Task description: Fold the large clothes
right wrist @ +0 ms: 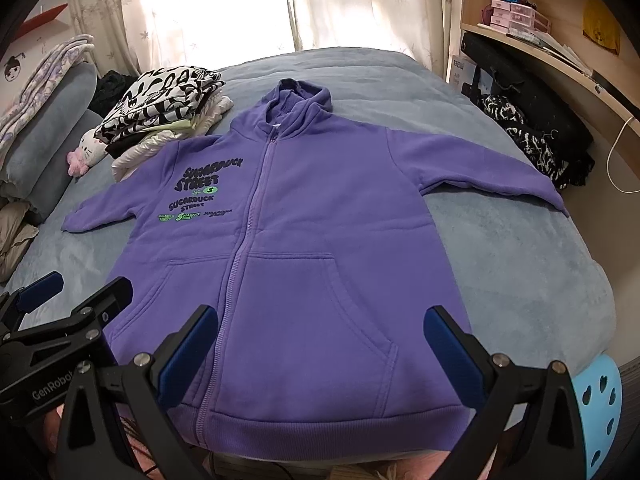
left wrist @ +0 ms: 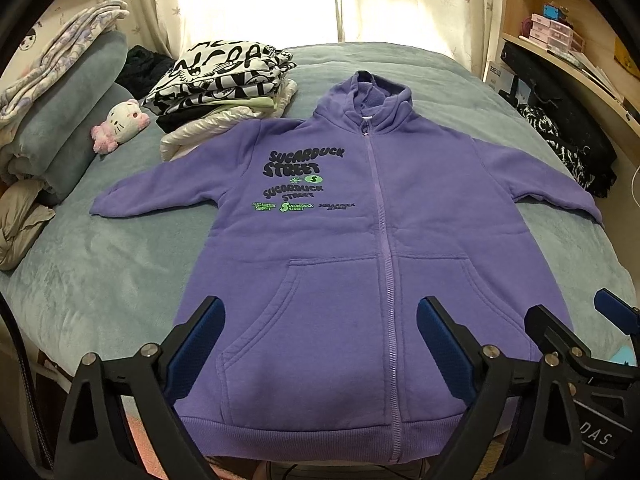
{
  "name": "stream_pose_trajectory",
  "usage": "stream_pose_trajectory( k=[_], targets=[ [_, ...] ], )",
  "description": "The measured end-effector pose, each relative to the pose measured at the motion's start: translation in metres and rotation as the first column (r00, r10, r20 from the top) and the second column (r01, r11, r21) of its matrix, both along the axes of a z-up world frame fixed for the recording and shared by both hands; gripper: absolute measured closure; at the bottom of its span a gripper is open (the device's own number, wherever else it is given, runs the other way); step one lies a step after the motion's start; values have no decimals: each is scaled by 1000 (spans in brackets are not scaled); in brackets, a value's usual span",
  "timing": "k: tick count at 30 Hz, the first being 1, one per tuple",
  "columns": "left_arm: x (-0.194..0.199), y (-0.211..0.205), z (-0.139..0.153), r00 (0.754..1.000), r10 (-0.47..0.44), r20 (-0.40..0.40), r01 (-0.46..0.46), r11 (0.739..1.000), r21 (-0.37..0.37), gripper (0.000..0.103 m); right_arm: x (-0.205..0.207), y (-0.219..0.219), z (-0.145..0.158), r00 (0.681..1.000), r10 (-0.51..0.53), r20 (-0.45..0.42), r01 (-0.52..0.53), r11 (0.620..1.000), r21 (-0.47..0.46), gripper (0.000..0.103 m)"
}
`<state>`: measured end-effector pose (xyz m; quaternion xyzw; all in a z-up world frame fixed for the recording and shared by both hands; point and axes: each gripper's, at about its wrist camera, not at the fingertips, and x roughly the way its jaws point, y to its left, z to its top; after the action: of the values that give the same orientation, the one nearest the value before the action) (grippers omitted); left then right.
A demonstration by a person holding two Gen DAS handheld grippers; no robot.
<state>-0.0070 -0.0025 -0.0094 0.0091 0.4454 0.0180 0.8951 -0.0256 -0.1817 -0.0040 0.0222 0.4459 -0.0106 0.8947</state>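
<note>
Both tongs, left (left wrist: pixel 320 344) & right (right wrist: pixel 320 346), wide open, holding nothing, above hem of hoodie (left wrist: pixel 360 240) spread flat, zipped, on bed (left wrist: pixel 120 272).

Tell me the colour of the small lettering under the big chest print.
Bright green small lettering on the purple zip-up fleece hoodie; clearest in the left wrist view.

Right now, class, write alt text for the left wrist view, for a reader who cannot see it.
A purple zip-up fleece hoodie lies flat and unfolded, front up, sleeves spread, on a grey-blue plush bed cover. The left tongs hover open above its hem, with the right tongs beside them. A stack of folded black-and-white printed clothes sits behind.
</note>
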Motion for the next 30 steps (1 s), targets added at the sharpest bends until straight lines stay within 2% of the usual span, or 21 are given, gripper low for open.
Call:
stream_pose_trajectory(
  k=[13, 20, 25, 30],
  targets=[
    [6, -8, 4, 1000, -9, -11, 9, 1000, 6, 9, 3, -7, 0, 1000, -8, -2, 8, 1000, 15, 0],
    [16, -16, 9, 1000, -23, -6, 23, 1000, 8, 9, 9, -15, 5, 1000, 7, 5, -7, 998, 61, 0],
    [34, -26, 18, 999, -37, 13, 37, 999, 13, 9, 19, -25, 13, 998, 37, 41, -42, 993, 108, 0],
    [56, -46, 30, 997, -61, 49, 57, 996, 65, 9, 32, -43, 31, 993, 11, 115, -19, 997, 69, 0]
  ],
)
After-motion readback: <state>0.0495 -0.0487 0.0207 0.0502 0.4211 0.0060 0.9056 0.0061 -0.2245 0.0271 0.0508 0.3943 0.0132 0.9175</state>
